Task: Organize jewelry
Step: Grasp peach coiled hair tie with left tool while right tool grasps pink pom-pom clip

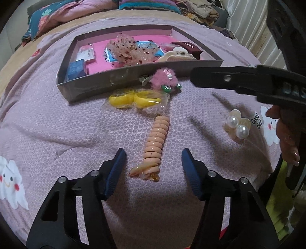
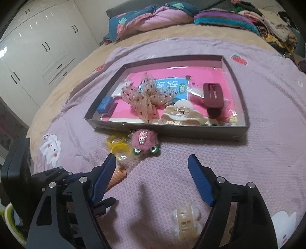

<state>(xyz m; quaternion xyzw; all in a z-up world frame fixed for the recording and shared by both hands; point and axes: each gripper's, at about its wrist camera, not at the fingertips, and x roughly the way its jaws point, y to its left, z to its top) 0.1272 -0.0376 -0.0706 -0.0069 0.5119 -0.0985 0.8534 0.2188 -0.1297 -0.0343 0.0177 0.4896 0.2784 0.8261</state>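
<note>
A grey box (image 1: pixel 99 87) with a pink floor holds a dotted tulle bow (image 1: pixel 126 49), a cream claw clip (image 1: pixel 177 54) and a dark red clip (image 1: pixel 188 47); it also shows in the right wrist view (image 2: pixel 172 130). On the lilac blanket lie a peach spiral hair tie (image 1: pixel 155 139), a bag of yellow rings (image 1: pixel 135 98), a pink fluffy clip (image 1: pixel 165 77) and a pearl clip (image 1: pixel 238 124). My left gripper (image 1: pixel 153 162) is open, its fingers either side of the spiral tie's near end. My right gripper (image 2: pixel 152 172) is open and empty above the blanket; the pearl clip (image 2: pixel 184 220) lies below it.
Folded quilts and clothes (image 2: pixel 153 17) are piled at the bed's far end. A white wardrobe (image 2: pixel 38 47) stands to the left. The right gripper's finger (image 1: pixel 229 78) reaches across the left wrist view, near the box's front corner.
</note>
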